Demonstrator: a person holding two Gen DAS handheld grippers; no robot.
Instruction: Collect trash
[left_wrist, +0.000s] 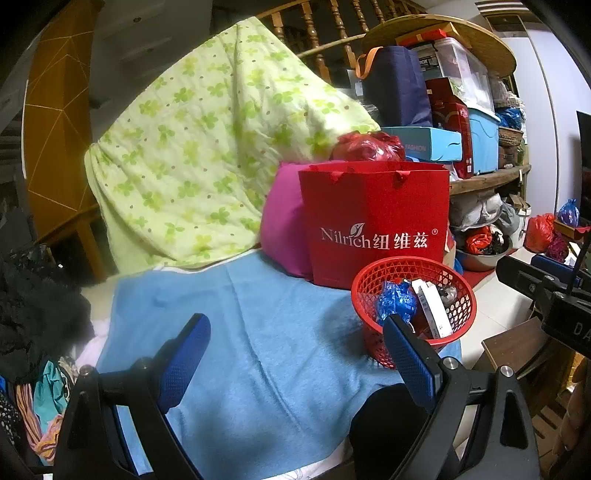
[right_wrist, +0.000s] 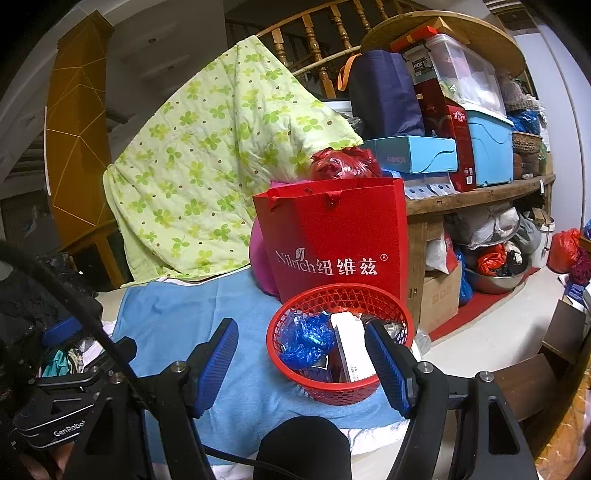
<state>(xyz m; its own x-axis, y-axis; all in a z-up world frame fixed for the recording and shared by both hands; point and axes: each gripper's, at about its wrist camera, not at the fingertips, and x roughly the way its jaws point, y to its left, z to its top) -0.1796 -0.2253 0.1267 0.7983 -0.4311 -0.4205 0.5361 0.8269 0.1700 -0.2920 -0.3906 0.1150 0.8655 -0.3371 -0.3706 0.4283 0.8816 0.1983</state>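
Red mesh basket (right_wrist: 338, 343) sits on the blue towel (right_wrist: 207, 317) near its right edge, directly in front of the red paper gift bag (right_wrist: 332, 236) and apparently touching its base. Inside it already: a crumpled blue plastic wrapper (right_wrist: 306, 339), a white flat box (right_wrist: 352, 350) standing on edge, and something dark and shiny at the back that is too small to name. Your right tool (right_wrist: 301, 363) stands open with nothing between its blue pads; its right finger overlaps the basket's near rim in view, contact not clear. Your left tool (left_wrist: 295, 354) is likewise spread wide and empty, low over the towel, with the basket just past its right finger. Judged from this, collecting looks mostly done: the towel shows no loose scraps. What may remain is unclear; a crumpled red plastic bag (right_wrist: 343, 164) shows behind the gift bag, and it may be stored goods, not trash. Farther out: a pink cushion (left_wrist: 284, 229), a green clover quilt (left_wrist: 207, 147), and cluttered shelves (right_wrist: 480, 192) to the right.
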